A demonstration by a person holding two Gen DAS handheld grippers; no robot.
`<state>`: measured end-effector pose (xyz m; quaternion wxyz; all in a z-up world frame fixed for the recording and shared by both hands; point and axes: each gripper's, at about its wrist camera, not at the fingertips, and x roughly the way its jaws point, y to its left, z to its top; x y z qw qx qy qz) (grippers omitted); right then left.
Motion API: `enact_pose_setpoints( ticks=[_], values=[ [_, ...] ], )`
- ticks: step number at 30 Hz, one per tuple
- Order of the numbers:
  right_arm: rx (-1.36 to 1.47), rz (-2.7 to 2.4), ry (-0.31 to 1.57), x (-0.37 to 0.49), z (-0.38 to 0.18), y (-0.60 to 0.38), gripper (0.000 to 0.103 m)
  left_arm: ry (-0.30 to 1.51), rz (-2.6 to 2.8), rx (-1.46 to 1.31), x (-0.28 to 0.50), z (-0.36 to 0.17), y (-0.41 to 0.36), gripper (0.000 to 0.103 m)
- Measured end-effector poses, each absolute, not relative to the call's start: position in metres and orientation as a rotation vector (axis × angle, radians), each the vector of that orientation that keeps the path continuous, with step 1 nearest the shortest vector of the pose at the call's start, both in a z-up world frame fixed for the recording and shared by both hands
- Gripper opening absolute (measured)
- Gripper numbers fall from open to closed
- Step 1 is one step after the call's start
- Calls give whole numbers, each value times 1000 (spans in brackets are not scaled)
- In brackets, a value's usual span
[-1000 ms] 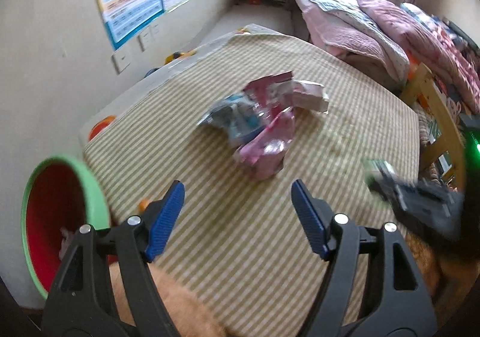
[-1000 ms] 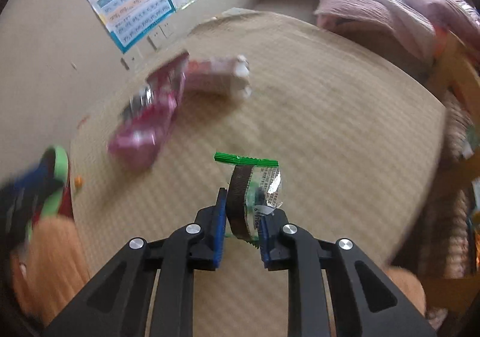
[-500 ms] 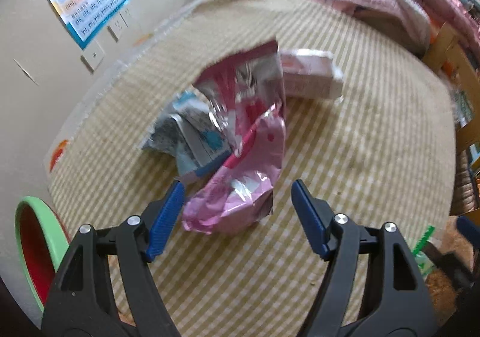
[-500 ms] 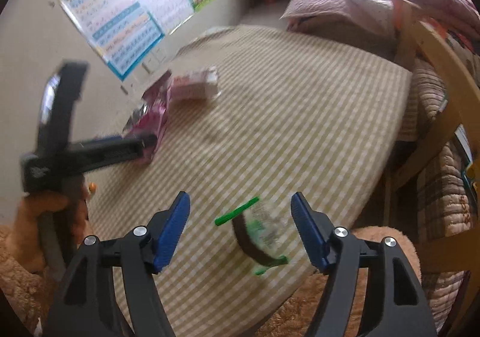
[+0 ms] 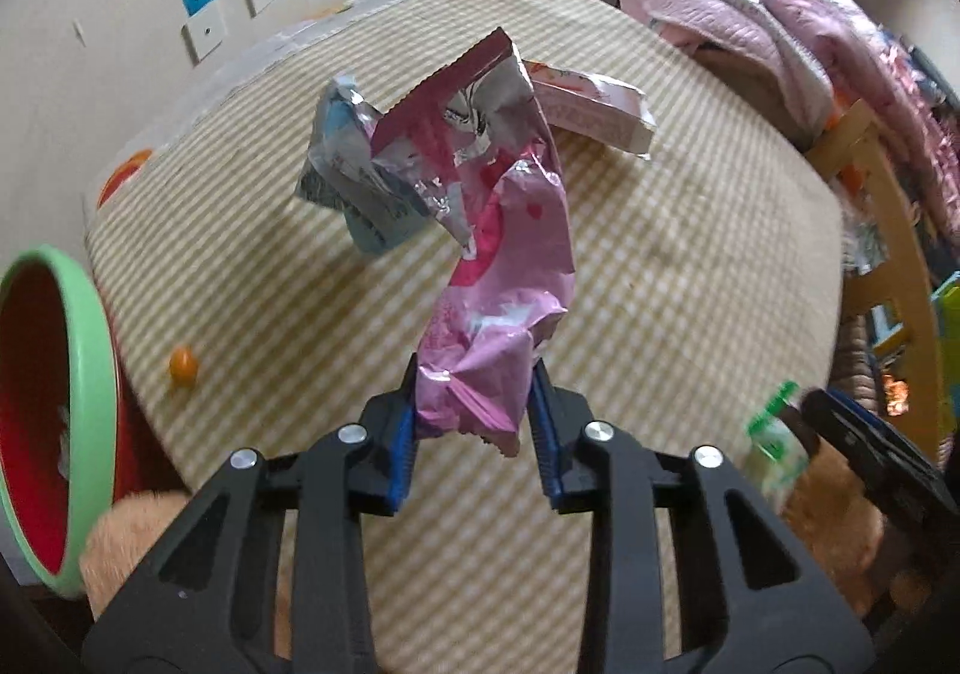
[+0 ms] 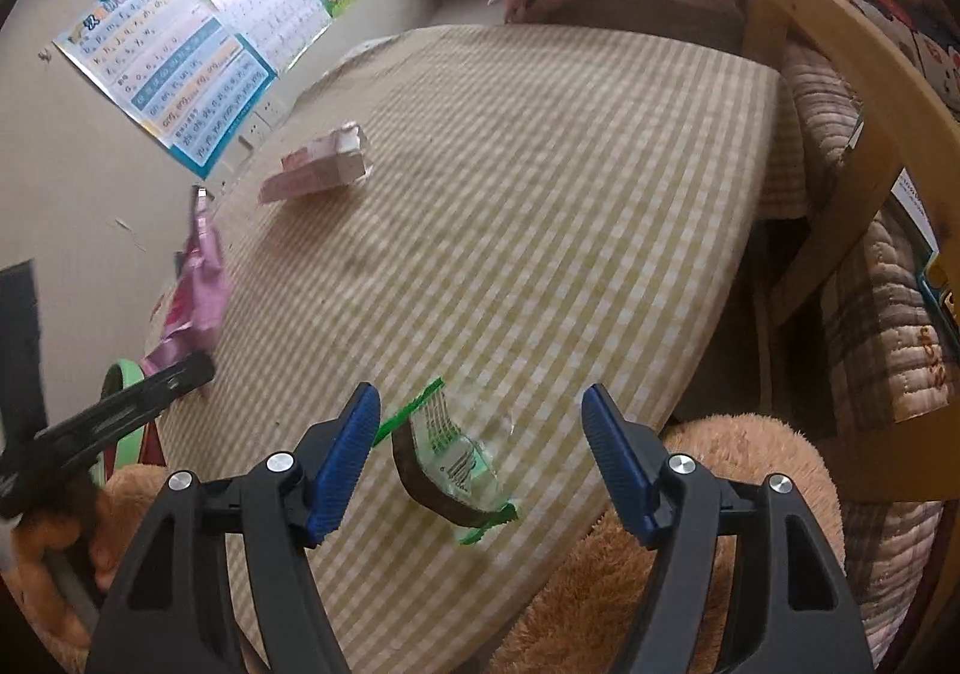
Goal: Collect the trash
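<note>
Left view: my left gripper point(image 5: 474, 422), jaws just closed, pinches the pink wrapper's point(image 5: 504, 278) bottom edge; light, crinkly, slippery.

Right view: my right gripper point(image 6: 480, 458), jaws wide, empty; green wrapper point(image 6: 450, 464) on bench point(image 6: 540, 194), six o'clock.

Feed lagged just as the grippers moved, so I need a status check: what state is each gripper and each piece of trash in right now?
left gripper: jaws just closed, shut on the pink wrapper
pink wrapper: crumpled, pinched at its lower end
blue wrapper: crumpled, behind the pink one
pink box: lying on the tablecloth
right gripper: open
green wrapper: loose on the tablecloth between the open jaws
bin: open
</note>
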<state>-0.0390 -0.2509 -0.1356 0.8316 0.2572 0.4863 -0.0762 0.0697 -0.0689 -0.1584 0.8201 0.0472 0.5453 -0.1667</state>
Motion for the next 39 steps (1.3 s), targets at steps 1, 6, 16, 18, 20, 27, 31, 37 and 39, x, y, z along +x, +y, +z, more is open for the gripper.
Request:
enact_pose_setpoints(
  ticks=[1,6,16,18,20,27,31,37,39],
  values=[
    [546,-160,1034,-39,-135,-251,68,1164,-364,93,66,-158,-69,31],
    [539,-157,1053,-45,-131,-254,71,1160,-392,76,54,-159,-72,40],
    [542,-152,1103,-54,-135,-257,72,1174,-415,16,42,-159,-57,55],
    [516,-146,1119,-51,-137,-252,72,1171,-408,8,43,-157,-55,56],
    [491,-139,1127,-47,-138,-247,72,1160,-409,4,43,-154,-53,61],
    [391,-120,1178,-25,-152,-227,73,1151,-429,30,35,-149,-57,68],
    [315,-138,1191,-23,-153,-218,65,1130,-414,59,36,-146,-62,71],
    [375,-117,1145,-31,-148,-227,24,1093,-419,104,48,-140,-84,71],
    [376,-112,1105,-35,-142,-226,23,1105,-408,135,57,-147,-97,71]
  ],
)
